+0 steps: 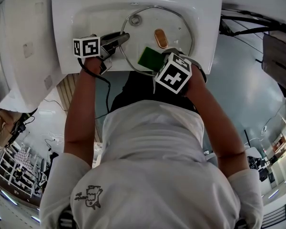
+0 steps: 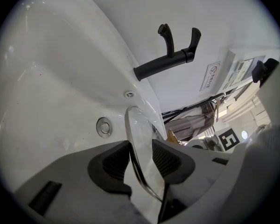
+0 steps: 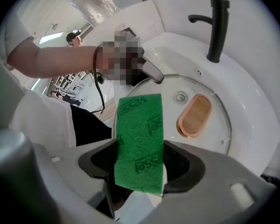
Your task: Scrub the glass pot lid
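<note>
The round glass pot lid [image 1: 174, 25] stands tilted in the white sink [image 1: 81, 13], its oval copper-rimmed handle [image 1: 160, 38] facing me. My left gripper [image 1: 123, 37] is shut on the lid's left rim. In the left gripper view the rim [image 2: 139, 143] runs edge-on between the two dark pads. My right gripper [image 3: 140, 160] is shut on a green scouring sponge [image 3: 140, 134]. The sponge [image 1: 149, 57] hangs over the lid's near edge, and the frames do not show whether it touches the glass [image 3: 219, 125].
A black tap [image 3: 217, 27] stands at the sink's far side, also in the left gripper view as the tap [image 2: 170, 59]. The drain [image 2: 103, 126] lies on the basin floor behind the lid. A white fixture [image 1: 24, 46] adjoins the sink on the left.
</note>
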